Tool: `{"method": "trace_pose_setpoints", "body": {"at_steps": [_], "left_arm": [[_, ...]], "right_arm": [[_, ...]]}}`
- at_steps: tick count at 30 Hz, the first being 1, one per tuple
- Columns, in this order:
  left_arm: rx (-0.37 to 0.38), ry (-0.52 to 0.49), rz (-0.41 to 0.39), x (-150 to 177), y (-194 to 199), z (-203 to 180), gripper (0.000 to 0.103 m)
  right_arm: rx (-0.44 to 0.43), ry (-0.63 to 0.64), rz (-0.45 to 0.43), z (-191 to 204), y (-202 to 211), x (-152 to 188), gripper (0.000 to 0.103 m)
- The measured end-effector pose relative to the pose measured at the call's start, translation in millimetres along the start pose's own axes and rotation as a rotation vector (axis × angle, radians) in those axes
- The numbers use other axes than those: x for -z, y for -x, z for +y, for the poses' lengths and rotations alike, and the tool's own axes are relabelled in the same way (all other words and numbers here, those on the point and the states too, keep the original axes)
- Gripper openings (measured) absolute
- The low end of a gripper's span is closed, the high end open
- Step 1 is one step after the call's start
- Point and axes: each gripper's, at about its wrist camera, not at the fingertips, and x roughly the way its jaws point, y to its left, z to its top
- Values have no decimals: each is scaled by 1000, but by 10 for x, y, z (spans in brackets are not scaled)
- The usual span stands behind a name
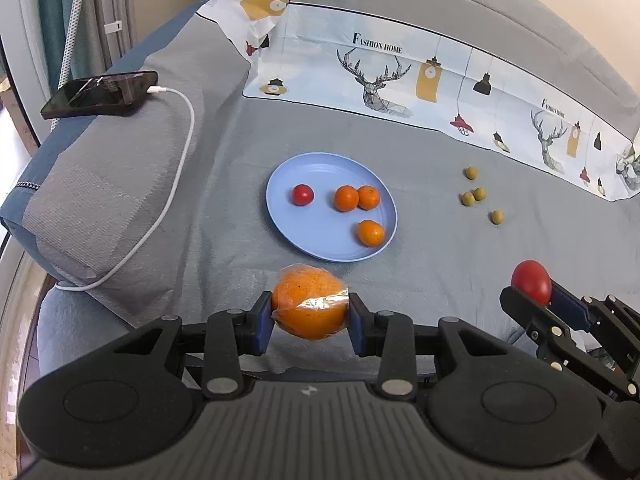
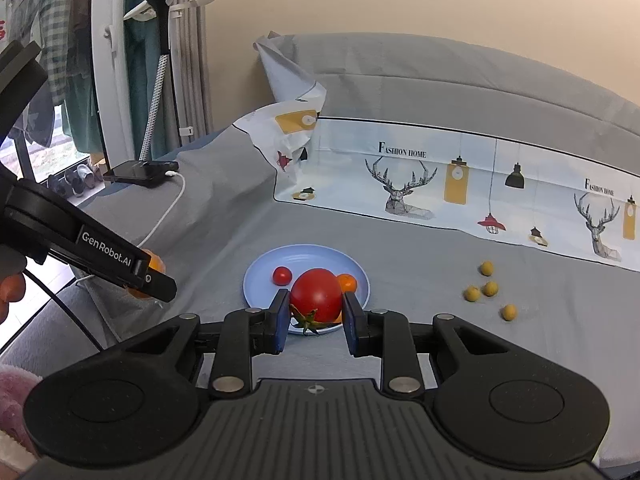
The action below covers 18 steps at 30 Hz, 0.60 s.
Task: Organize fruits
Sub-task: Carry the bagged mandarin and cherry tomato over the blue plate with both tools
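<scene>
Your left gripper [image 1: 310, 322] and right gripper [image 2: 316, 320] are matte black with blue pads [image 1: 262, 322], silver screws and ribbed bases.

Bare blanket [image 1: 248, 152] rings plate [image 1: 280, 216]; 4 olives [image 1: 474, 194] right.

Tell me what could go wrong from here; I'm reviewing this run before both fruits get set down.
The wrapped orange is pinched through slick plastic by the left hand-held gripper, so it might slip. The blue plate rests on soft bedding and already holds four small fruits, so adding the orange or the right hand-held gripper's big tomato could tilt it and send them rolling.
</scene>
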Motion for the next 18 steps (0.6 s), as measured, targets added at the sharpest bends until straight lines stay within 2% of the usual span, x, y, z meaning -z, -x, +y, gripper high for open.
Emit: {"method": "trace_pose_setpoints", "body": {"at_steps": [10, 18], "left_arm": [[-3, 19, -2, -43, -42, 82, 42], [-19, 32, -8, -205, -144, 130, 42]], "right_arm": [[-7, 18, 21, 3, -69, 2, 29], [-4, 8, 38, -36, -196, -31, 29]]}}
